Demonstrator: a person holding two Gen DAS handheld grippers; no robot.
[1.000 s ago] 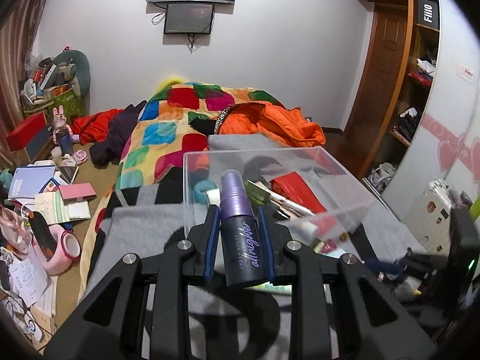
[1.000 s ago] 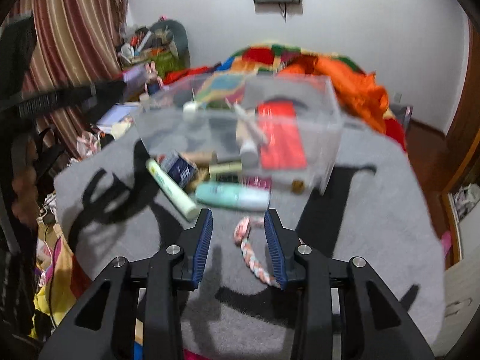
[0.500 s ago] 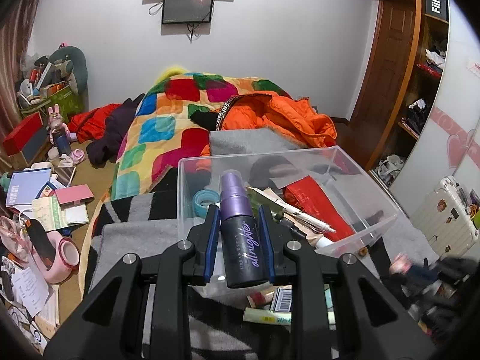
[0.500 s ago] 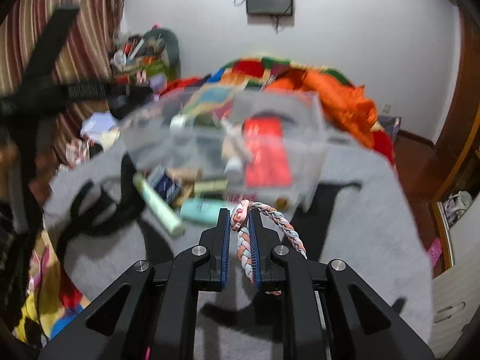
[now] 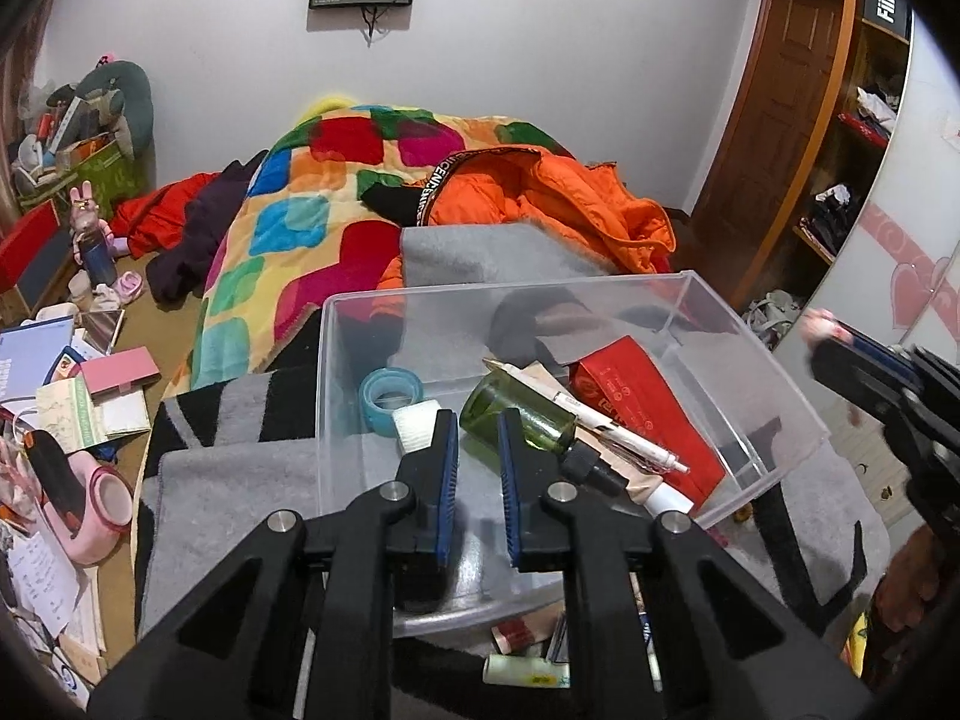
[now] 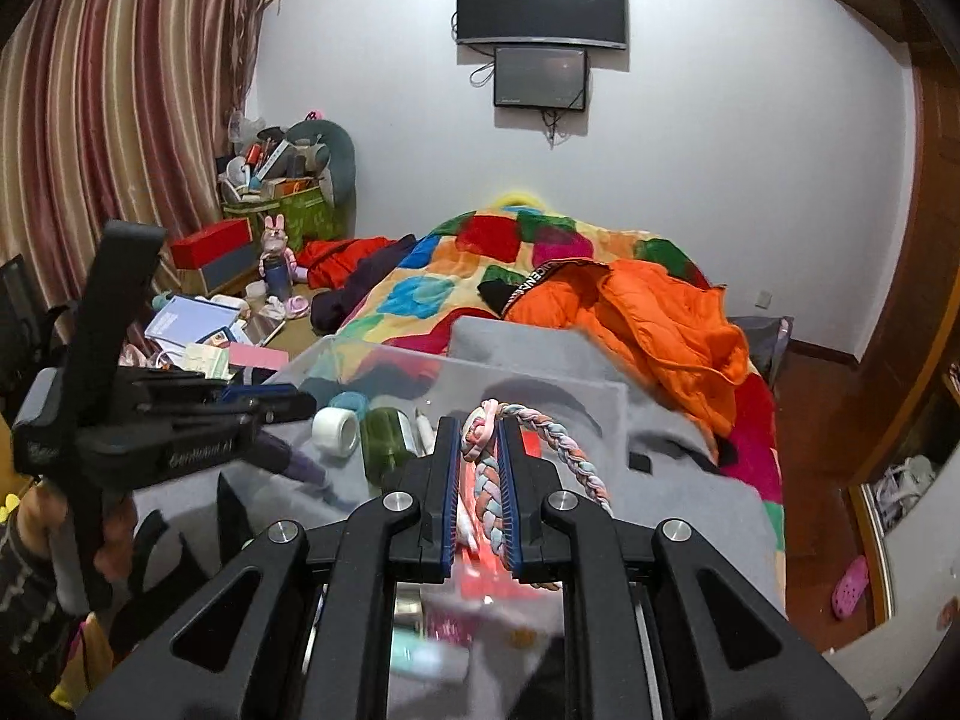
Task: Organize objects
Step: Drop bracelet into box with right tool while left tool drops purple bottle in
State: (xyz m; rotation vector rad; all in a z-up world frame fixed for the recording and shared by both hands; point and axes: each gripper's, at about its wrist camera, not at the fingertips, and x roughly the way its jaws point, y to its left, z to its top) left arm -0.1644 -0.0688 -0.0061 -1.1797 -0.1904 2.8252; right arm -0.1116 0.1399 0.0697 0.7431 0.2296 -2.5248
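Over the clear box (image 5: 750, 360) on the grey blanket (image 5: 228, 480), holding a green bottle (image 5: 516, 414), tape roll (image 5: 390, 393), pen (image 5: 600, 420) and red packet (image 5: 642, 396), our left claw (image 5: 477, 468) hangs slightly parted and empty, while our right claw (image 6: 480, 483) pinches the braided band (image 6: 558, 450) above the box's near edge.

Items (image 6: 444, 630) under right gripper (image 6: 480, 480) blurred, can't ID.

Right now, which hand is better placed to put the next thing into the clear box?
The right. Its tool is shut on the braided band, held above the clear box. The left tool is open with nothing between its fingers, so it would first have to fetch something.
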